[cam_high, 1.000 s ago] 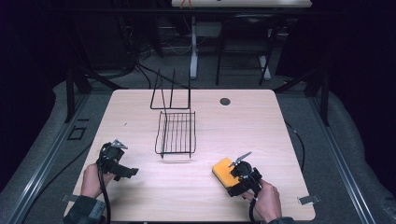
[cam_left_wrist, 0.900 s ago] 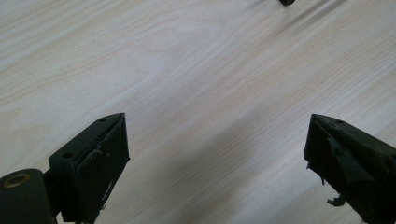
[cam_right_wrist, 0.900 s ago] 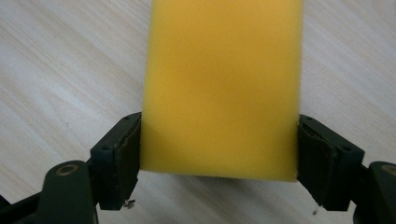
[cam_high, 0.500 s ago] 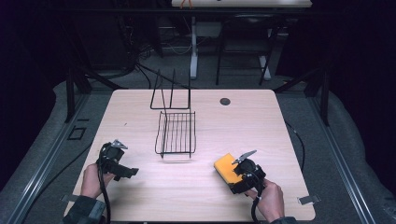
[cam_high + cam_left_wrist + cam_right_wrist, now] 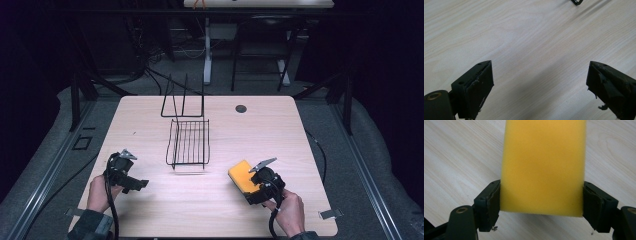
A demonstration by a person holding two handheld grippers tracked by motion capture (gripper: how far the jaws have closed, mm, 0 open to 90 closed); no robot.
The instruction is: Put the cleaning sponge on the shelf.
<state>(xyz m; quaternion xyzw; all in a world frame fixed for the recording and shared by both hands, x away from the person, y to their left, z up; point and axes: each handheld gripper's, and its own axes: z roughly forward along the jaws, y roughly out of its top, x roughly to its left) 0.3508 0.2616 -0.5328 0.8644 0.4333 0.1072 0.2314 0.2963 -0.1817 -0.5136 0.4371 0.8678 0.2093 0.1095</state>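
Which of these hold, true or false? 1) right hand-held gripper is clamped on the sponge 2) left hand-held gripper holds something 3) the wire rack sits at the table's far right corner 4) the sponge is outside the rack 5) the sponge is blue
1) The right hand-held gripper is clamped on the yellow sponge. True: both pads press on its sides.
2) The left hand-held gripper holds something. False: its jaws stand wide apart over bare table.
3) The wire rack sits at the table's far right corner. False: it stands near the middle.
4) The sponge is outside the rack. True: it lies to the rack's right, nearer the person.
5) The sponge is blue. False: it is yellow.
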